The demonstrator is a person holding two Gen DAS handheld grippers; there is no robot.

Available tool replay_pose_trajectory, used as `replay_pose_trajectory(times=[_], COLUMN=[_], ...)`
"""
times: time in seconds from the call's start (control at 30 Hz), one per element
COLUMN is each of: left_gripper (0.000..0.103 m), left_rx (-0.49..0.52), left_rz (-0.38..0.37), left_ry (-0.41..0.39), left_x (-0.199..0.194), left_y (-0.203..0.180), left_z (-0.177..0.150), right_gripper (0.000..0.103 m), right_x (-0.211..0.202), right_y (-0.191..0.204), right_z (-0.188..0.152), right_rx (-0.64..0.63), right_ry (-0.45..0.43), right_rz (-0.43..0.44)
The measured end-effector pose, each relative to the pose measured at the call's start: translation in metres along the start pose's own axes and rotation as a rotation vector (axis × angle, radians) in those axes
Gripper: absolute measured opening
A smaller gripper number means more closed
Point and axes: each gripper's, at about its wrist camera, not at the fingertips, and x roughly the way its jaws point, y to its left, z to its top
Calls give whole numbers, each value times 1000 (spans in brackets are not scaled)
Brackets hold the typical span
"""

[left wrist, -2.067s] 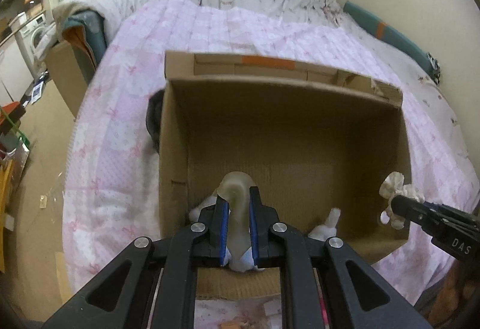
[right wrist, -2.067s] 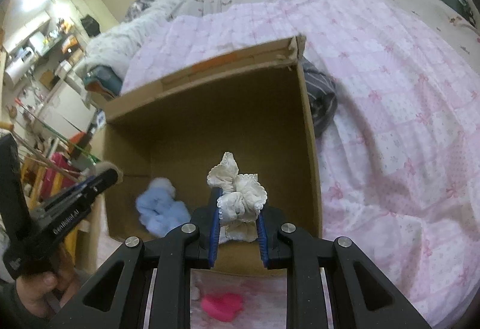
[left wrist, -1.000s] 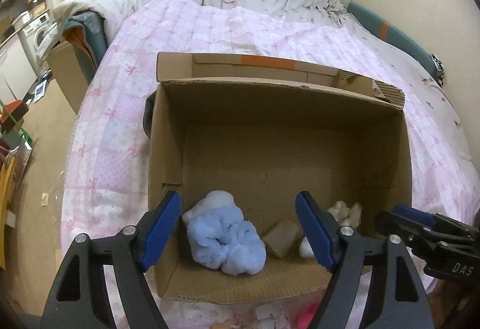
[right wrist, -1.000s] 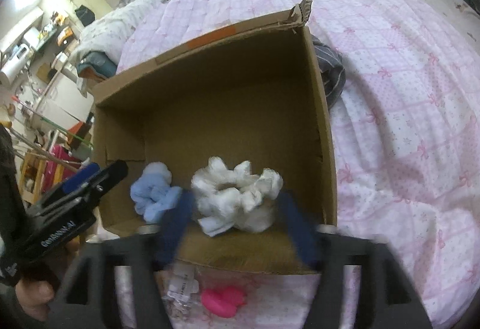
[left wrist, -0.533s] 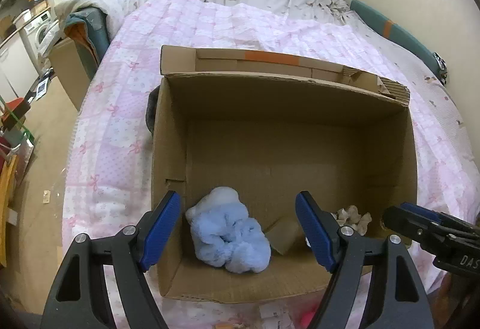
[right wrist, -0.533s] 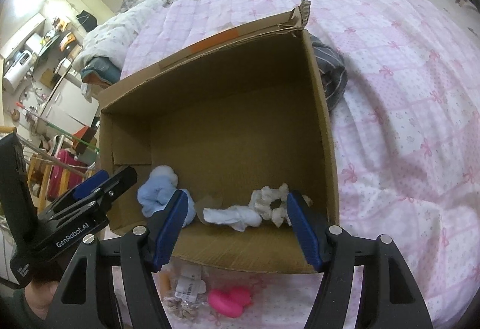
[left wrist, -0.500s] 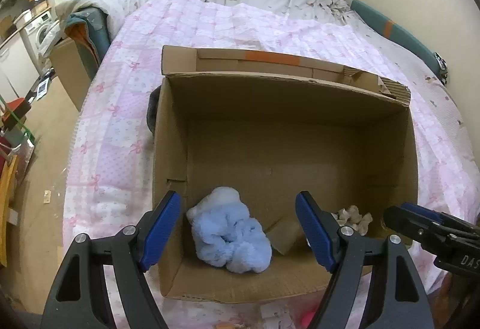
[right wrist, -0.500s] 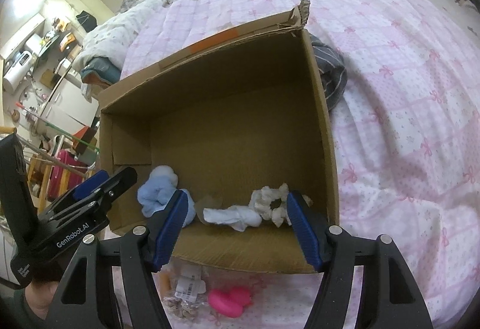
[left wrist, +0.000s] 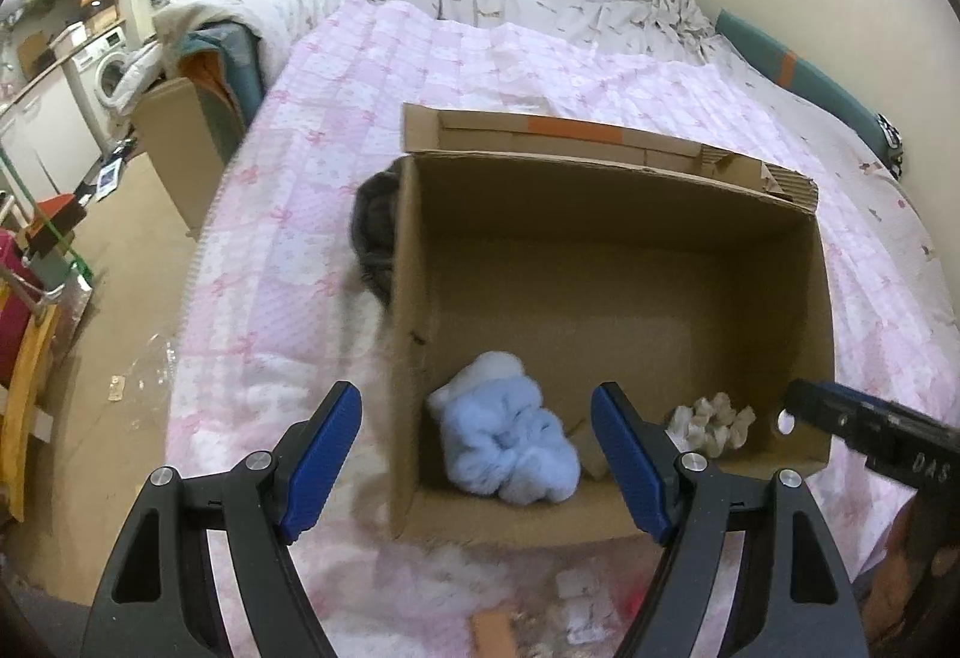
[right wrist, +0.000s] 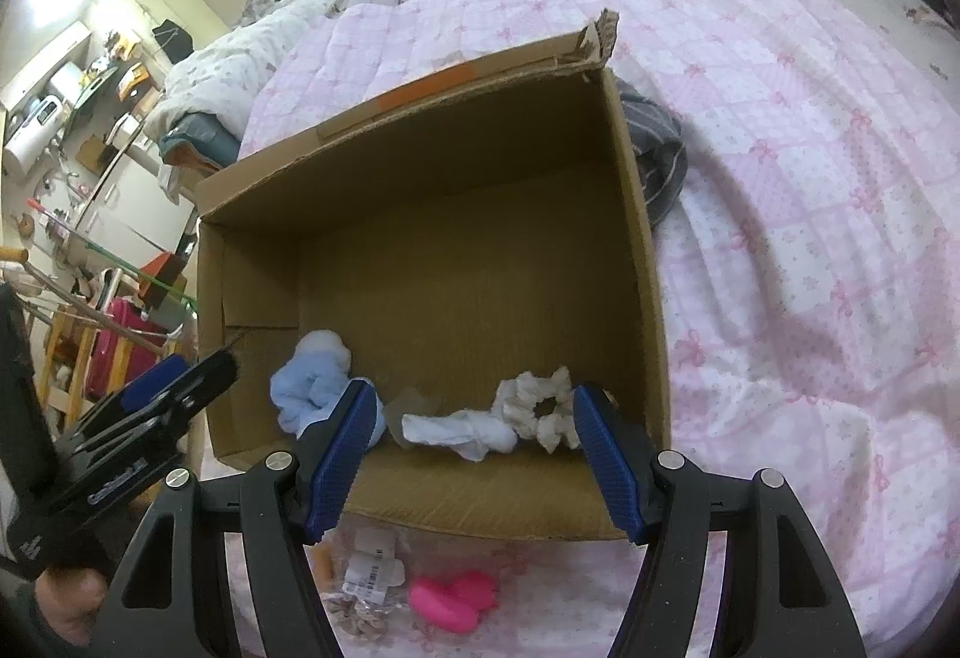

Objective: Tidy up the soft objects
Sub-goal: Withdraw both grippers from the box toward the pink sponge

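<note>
While its blue-padded fingers stand spread wide with nothing between them, the left gripper (left wrist: 477,454) hangs over the near left corner of an open cardboard box (left wrist: 606,310) that sits on a bed covered by a pink patchwork quilt (left wrist: 312,214). The right gripper (right wrist: 474,454) is likewise splayed and empty, poised above the box's near wall. On the box floor, close to that near wall, lie the soft objects: a fluffy light-blue scrunchie (left wrist: 510,448) toward the left corner, a cream ruffled scrunchie (right wrist: 543,409) toward the right, and between them a white sock (right wrist: 459,430) touching the cream one. A small beige piece (right wrist: 414,406) rests just beside the sock; what it is cannot be told. Outside the box, on the quilt in front of it, a bright pink item (right wrist: 456,598) lies near a tagged packet (right wrist: 372,568) and a small patterned scrunchie (right wrist: 354,613). A dark grey striped garment (right wrist: 657,159) is bunched against the box's far right outside wall. Beyond the quilt, pale rumpled bedding (left wrist: 540,12) runs along the wall.
</note>
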Motion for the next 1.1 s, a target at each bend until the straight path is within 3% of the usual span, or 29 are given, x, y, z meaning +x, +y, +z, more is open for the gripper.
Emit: replay_pose_trajectory(times=[0.6,1.1], left_gripper=[77,77], left_rx=[-106,-187], left_rz=[41,57], left_ry=[68,130], left_x=[-17,-19], left_y=[29,48], left_z=[-45,-68], right_gripper=[72,72], right_x=[-20,-14], right_y=[-1,12], right_z=[-22,-57], right_rx=[-15,-19], right_ry=[-19,68], right_rz=[-26,34])
